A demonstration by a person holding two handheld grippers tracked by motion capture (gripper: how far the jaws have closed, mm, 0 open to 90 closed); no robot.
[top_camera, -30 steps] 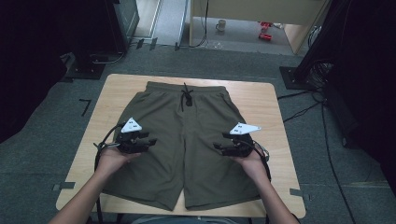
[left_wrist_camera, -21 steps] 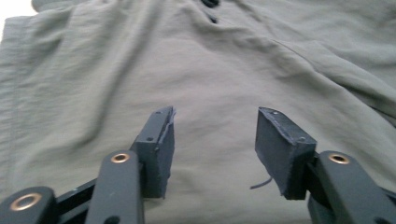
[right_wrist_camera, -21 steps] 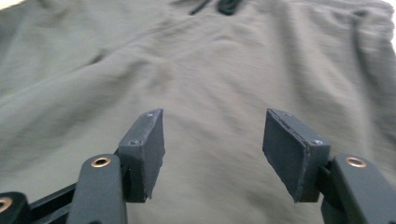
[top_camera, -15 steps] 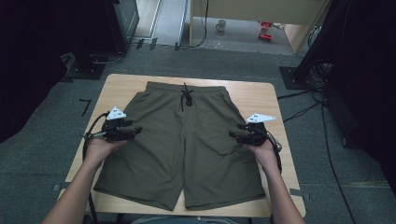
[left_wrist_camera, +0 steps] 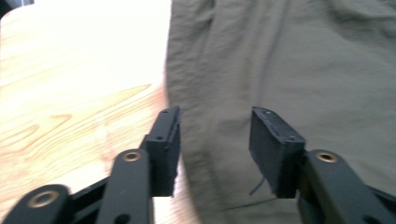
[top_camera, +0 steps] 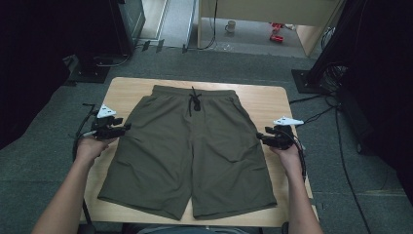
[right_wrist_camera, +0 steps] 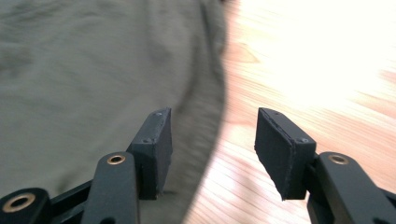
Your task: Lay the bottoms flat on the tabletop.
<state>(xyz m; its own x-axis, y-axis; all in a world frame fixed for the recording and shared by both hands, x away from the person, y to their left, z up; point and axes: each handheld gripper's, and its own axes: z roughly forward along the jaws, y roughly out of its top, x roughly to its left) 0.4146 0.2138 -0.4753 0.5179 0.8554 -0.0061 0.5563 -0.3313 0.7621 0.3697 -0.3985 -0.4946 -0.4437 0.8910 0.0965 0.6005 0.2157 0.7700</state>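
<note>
A pair of olive green shorts (top_camera: pixel 195 151) lies flat on the wooden table (top_camera: pixel 126 90), waistband and drawstring at the far side. My left gripper (top_camera: pixel 125 128) is at the shorts' left side edge and points inward. In the left gripper view the gripper (left_wrist_camera: pixel 215 140) is open; its jaws have just been closing. The shorts (left_wrist_camera: pixel 289 60) edge shows in the gap, unpressed. My right gripper (top_camera: pixel 260 138) is at the right side edge. In the right gripper view that gripper (right_wrist_camera: pixel 212 144) is open too, its jaws also just closing, with the hem of the shorts (right_wrist_camera: pixel 84 70) under the gap.
Bare wood (left_wrist_camera: pixel 70 93) borders the shorts on the left, and more bare wood (right_wrist_camera: pixel 317 74) on the right. Grey carpet surrounds the table. Cables (top_camera: pixel 336 126) trail on the floor at the right, a mug (top_camera: pixel 230 26) stands far back, and dark stands flank both sides.
Both hands have slid outward from over the shorts' legs to the outer side edges, the left going left and the right going right. The shorts have not moved.
</note>
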